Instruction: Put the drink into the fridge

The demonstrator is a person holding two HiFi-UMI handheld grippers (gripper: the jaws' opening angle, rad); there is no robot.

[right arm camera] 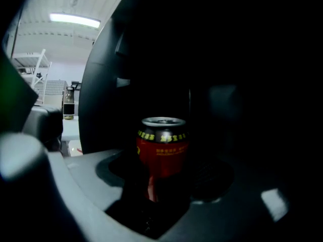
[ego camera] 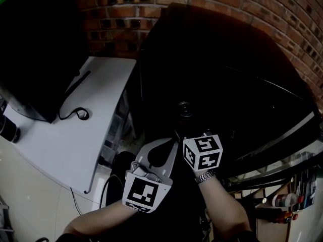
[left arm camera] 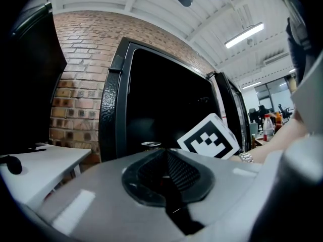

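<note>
Red can (right arm camera: 162, 147) is upright between the jaws of the right gripper (right arm camera: 161, 181), which is closed on its lower body, with the lid and top band showing above the pads. The grip is low on the body and the can is kept vertical, likely so it can be set down standing without tipping.

In the head view only the can's silver top shows, out in front of the right marker cube (ego camera: 203, 152) against the black fridge (left arm camera: 161, 97). The can is at or just inside the dark opening. Can't tell whether it rests on a shelf, too dark.

The glass door edge (ego camera: 298, 130) is swung out to the right, so the door looks open. Judged step: carrying the can in, not yet released.

Left gripper (left arm camera: 164, 160) has its jaws together with nothing between them. It sits just beside the right gripper on its left, tips pointing at the fridge. It is idle, probably kept close to deal with the door afterwards.

Further out:
- A white surface (ego camera: 65, 135) left of the fridge, with a black cable (ego camera: 75, 114) on it.
- A dark monitor (ego camera: 35, 44) over that surface.
- A brick wall (ego camera: 227, 4) behind everything.
- Bottles (ego camera: 282, 200) at lower right beyond the door, not part of this.

Risk: the dark interior makes it hard to judge shelf height before letting go.
</note>
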